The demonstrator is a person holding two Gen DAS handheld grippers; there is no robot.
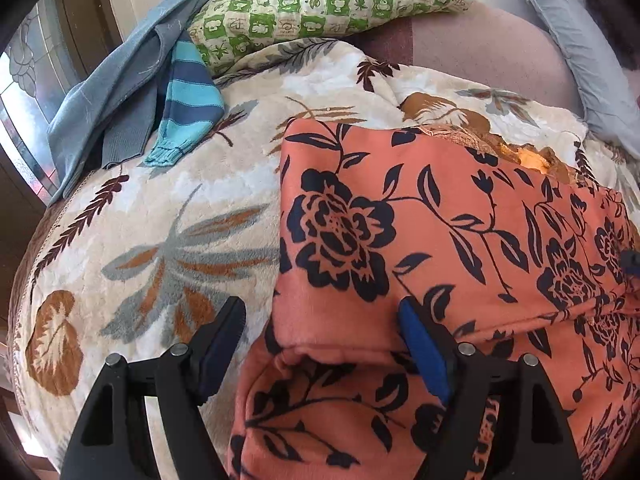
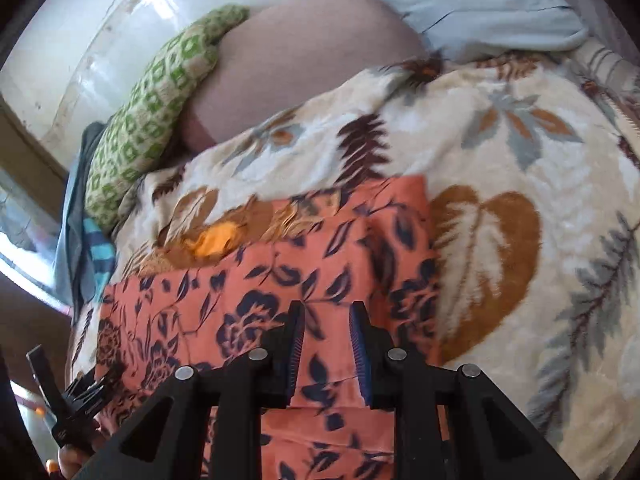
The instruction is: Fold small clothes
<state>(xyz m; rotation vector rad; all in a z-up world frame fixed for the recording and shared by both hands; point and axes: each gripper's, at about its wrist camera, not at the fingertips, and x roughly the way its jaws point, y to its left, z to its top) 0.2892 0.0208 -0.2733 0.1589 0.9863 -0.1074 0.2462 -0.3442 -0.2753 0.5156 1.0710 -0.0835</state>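
Both claws open, gripping nothing. Orange floral garment (image 1: 420,220) lies part-folded on leaf-print blanket (image 1: 160,240). Left gripper (image 1: 320,344) straddles its near-left folded edge; right gripper (image 2: 326,344) hovers over its near-right part. Long axis runs left-right; left looks nearer an edge.

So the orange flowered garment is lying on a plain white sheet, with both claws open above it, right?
Not quite. The orange flowered garment lies on a cream blanket patterned with brown and grey leaves, not a plain white sheet; both wrist views show it. The rest holds: the left claw and the right claw are both open over the garment.
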